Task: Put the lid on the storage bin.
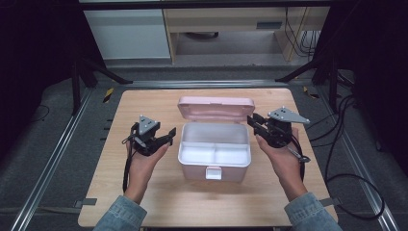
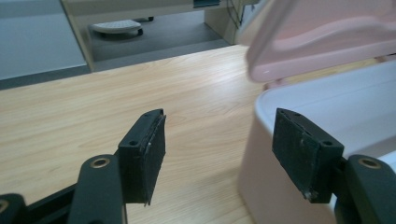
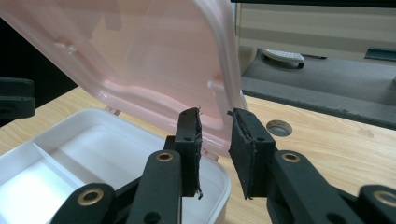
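Flanking an open pink lunch box (image 1: 214,156) at the middle of the wooden counter (image 1: 144,192), I hold my two sets of fingers at its left and right ends. Its lid (image 1: 216,107) stands raised at the far side, hinged back, and the white tray inside, split into compartments, looks empty. I judge it thin moulded plastic: light, fairly stiff in the body, springy in the lid, smooth enough to slide on the wood if pushed from one side alone. The lid's right edge or the near latch tab (image 1: 213,173) looks the likeliest place to take hold. My left gripper (image 2: 224,154) stands wide open with nothing in it, one pad over bare counter, the other level with the box's left wall (image 2: 275,186). My right gripper (image 3: 215,149) is parted only narrowly, just at the lid's lower right corner (image 3: 219,126), which sits beyond the gap; the pads do not press on it.
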### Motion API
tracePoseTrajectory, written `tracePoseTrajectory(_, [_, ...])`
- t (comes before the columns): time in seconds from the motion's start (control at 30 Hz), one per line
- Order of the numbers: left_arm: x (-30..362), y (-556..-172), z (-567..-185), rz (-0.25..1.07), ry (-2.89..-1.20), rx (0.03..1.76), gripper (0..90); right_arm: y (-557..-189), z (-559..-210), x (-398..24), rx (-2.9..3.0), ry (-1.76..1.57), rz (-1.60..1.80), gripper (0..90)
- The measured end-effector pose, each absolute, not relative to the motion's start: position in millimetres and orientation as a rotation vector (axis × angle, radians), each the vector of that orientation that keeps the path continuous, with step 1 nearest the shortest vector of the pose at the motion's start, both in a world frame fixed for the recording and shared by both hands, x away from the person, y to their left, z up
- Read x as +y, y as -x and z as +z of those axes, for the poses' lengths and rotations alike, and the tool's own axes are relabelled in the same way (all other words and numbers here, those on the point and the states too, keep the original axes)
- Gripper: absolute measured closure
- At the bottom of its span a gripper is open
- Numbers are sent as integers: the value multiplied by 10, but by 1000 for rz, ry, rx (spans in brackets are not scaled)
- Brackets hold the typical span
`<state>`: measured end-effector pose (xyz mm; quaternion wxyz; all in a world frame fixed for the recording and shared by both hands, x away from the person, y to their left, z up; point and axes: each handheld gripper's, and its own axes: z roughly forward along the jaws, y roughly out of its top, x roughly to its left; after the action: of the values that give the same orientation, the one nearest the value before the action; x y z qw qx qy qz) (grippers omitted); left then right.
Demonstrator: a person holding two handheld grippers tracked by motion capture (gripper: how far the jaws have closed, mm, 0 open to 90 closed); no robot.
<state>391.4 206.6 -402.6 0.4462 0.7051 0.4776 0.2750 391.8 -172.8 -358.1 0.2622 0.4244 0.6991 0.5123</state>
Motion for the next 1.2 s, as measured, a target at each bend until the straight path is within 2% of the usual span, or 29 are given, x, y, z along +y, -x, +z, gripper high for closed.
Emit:
tracePoseTrajectory(0.07, [2135, -3914, -4070, 688, -1736, 1207, 346, -3930, -3597, -1733, 1894, -1149, 1390, 719])
tracePoseTrajectory(0.23, [2174, -3896, -4129, 686, -1742, 1222, 348, -3960, -3559, -1716, 1875, -1121, 1376, 627])
tracePoseTrajectory(0.37, [2138, -3879, -4205, 687, -1778, 1222, 351, -3988, -3498, -1671, 1865, -1097, 1393, 615])
tracePoseTrajectory(0.47, [2127, -3877, -4248, 677, -1782, 1227, 351, -4010, -3447, -1633, 1851, -1100, 1393, 655])
tracePoseTrajectory(0.5, [2122, -3872, -4265, 674, -1785, 1229, 351, -4014, -3406, -1605, 1827, -1103, 1359, 727])
tracePoseTrajectory(0.53, [2120, -3861, -4281, 673, -1786, 1229, 351, -4014, -3406, -1605, 1827, -1103, 1359, 727])
tracePoseTrajectory(0.57, [2116, -3848, -4314, 665, -1790, 1232, 351, -3992, -3399, -1611, 1811, -1115, 1332, 796])
tracePoseTrajectory(0.73, [2109, -3807, -4379, 645, -1804, 1232, 346, -3855, -3473, -1584, 1779, -1100, 1308, 805])
tracePoseTrajectory(0.9, [2095, -3740, -4422, 633, -1818, 1219, 339, -3690, -3605, -1606, 1782, -1091, 1338, 771])
tracePoseTrajectory(0.97, [2083, -3684, -4459, 628, -1826, 1209, 339, -3605, -3711, -1656, 1829, -1103, 1381, 716])
tracePoseTrajectory(1.0, [2083, -3684, -4459, 628, -1826, 1209, 339, -3605, -3711, -1656, 1829, -1103, 1381, 716])
tracePoseTrajectory(1.03, [2074, -3649, -4496, 618, -1833, 1209, 338, -3562, -3785, -1699, 1873, -1129, 1409, 658])
tracePoseTrajectory(1.07, [2074, -3649, -4496, 618, -1833, 1209, 338, -3562, -3785, -1699, 1873, -1129, 1409, 658])
tracePoseTrajectory(1.1, [2055, -3625, -4540, 606, -1847, 1207, 338, -3526, -3866, -1736, 1904, -1157, 1410, 612])
tracePoseTrajectory(1.2, [2021, -3607, -4578, 594, -1864, 1199, 337, -3508, -3935, -1764, 1932, -1179, 1406, 585])
